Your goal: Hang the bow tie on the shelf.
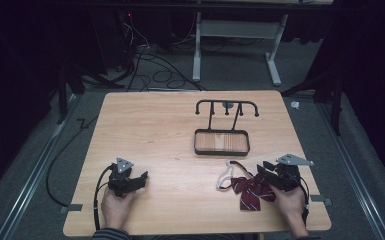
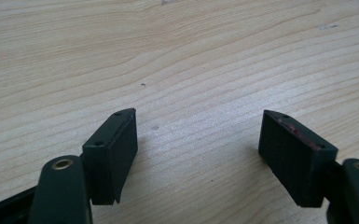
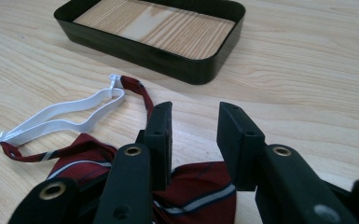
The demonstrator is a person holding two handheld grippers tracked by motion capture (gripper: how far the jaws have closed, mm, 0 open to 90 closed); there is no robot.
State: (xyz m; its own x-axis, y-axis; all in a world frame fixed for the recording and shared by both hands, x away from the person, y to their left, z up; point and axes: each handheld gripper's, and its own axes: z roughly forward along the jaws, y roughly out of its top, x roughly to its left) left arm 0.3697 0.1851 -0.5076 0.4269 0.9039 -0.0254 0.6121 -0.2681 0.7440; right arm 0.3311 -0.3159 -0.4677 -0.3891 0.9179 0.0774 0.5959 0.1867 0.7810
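Bow tie: dark red, grey-white stripes; strap white. Tray: black walls, wood-grain floor. Desk: pale wood.

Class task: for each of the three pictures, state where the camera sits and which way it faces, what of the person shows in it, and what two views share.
High view: above the person's side, looking forward and down on the table; both hands, left tool and right tool show.
Left gripper view: rides the left tool, facing bare tabletop between its open jaws.
Right gripper view: rides the right tool, open above the bow tie, facing the black tray.
Shared: high and right gripper views both show bow tie and tray.
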